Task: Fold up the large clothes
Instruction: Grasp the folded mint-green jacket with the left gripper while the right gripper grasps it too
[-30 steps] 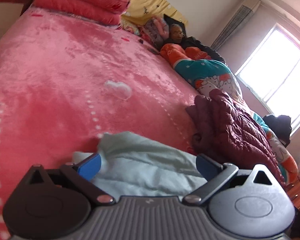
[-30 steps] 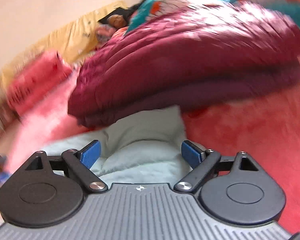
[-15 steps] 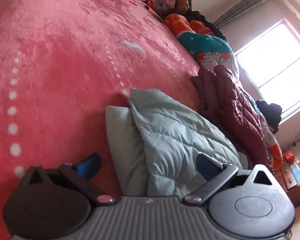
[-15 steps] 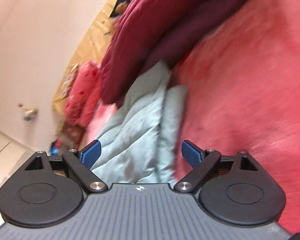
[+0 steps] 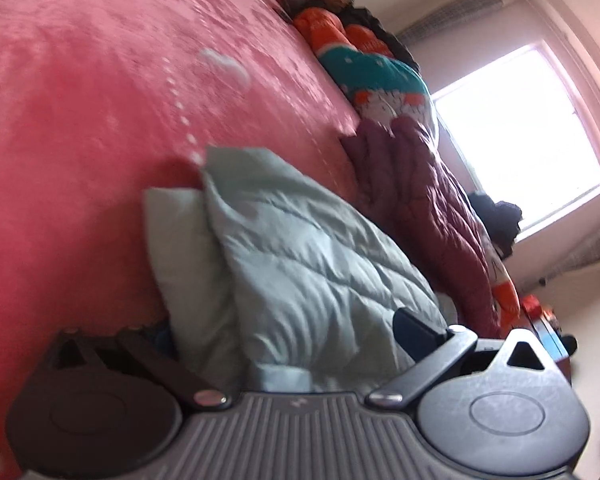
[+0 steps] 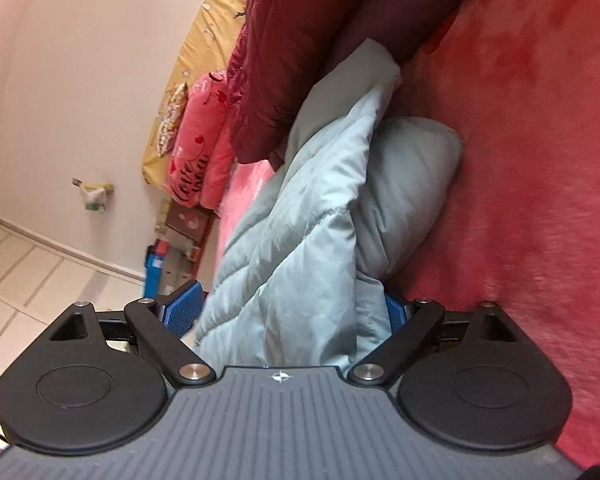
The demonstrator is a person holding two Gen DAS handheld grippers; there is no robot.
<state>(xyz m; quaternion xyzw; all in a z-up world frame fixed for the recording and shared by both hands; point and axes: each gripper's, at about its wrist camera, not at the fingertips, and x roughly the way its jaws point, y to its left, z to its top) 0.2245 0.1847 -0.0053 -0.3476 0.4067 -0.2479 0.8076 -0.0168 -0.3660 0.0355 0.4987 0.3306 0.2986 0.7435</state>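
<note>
Now pale quilted jacket (image 6: 300, 240) lies between both wide-spread grippers' fingers (image 6: 184, 308).

A pale blue quilted jacket (image 5: 300, 264) lies folded on the pink bed (image 5: 80, 100), filling the lower middle of the frame. The left tool (image 5: 284, 332) sits at the bottom with its fingers spread wide, the jacket's near edge lying between them. A maroon padded coat (image 5: 420, 208) lies just right of the jacket, below the bright window (image 5: 520, 132) at upper right.
</note>
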